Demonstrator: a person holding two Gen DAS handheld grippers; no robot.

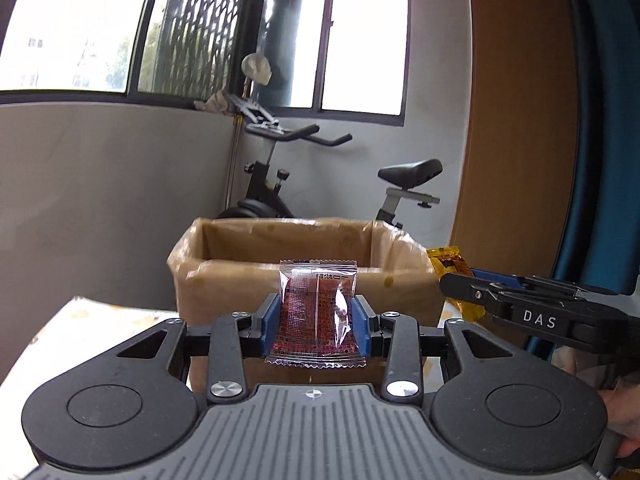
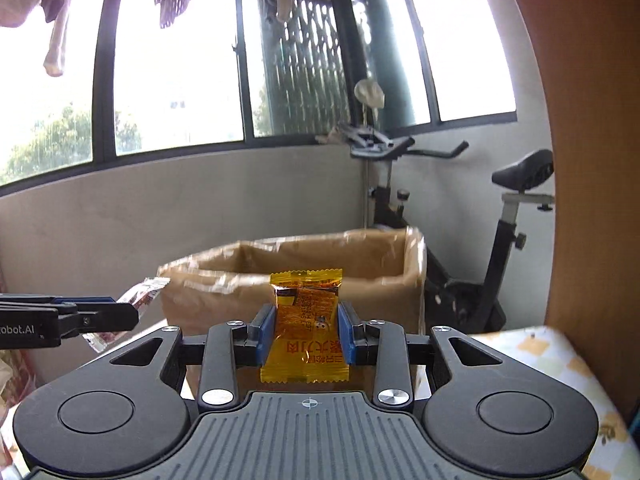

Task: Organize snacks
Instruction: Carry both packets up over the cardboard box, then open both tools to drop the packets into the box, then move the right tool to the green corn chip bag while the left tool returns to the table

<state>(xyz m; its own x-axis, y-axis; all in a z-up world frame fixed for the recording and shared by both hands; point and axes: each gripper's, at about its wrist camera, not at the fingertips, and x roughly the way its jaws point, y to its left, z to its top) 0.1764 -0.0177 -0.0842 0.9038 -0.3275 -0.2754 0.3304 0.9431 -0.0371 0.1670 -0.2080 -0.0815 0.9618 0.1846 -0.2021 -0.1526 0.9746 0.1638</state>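
Red snack packet (image 1: 316,312), clear-edged and printed dark red, stood upright between the blue pads (image 1: 271,322) of the left gripper (image 1: 316,322), whose jaws were clamped on its two sides, the crimped top edge rising above the pads and the bottom edge hanging below them. An orange snack packet (image 2: 306,332) sat the same way in the right gripper (image 2: 306,334), its jaws pressed tight against the wrapper's flanks. Both packets were carried off the surface. Just beyond each pair of jaws stood an open cardboard box (image 1: 224,280), lined or taped in glossy brown plastic, its near wall directly ahead of the held packets. From the left wrist view, the right gripper reached in from the side with the orange packet near the box's corner. Behind the box stood an exercise bike (image 1: 408,176) against a grey wall under wide windows (image 2: 172,80).
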